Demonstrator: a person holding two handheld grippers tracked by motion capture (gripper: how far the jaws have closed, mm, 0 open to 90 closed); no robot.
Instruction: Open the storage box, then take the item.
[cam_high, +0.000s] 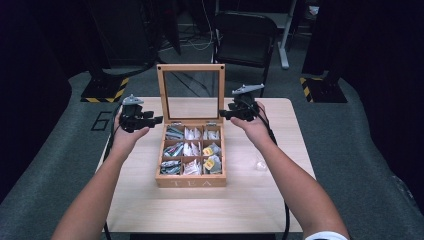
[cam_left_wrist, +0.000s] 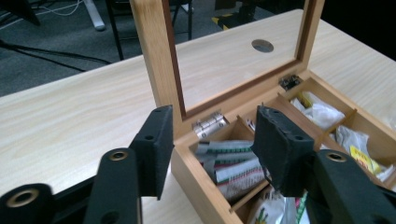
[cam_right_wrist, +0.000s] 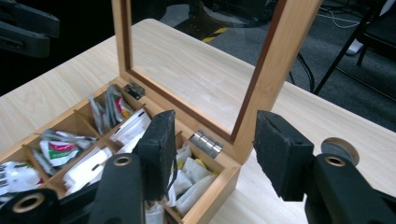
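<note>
Both grippers flank the upright lid (cam_high: 191, 93) of the tea box (cam_high: 190, 181), which sits at the table's (cam_high: 150, 210) centre. The left gripper (cam_high: 159, 119) stands released at the lid's 9 o'clock edge, its jaws apart astride the lid's side rail without touching it. The right gripper (cam_high: 222, 114) mirrors it at 3 o'clock, likewise open around the other rail.

The step looks like taking the lid by both rails to swing it on its hinges (cam_left_wrist: 210, 123). To do it well, close both grippers on the wood rather than the glass pane, at matching heights, and move them together so the lid does not twist.

The box has nine compartments, each holding tea bags (cam_high: 174, 132): green-striped packets in the 9 o'clock column, white in the middle, yellow-tagged at 3 o'clock.
</note>
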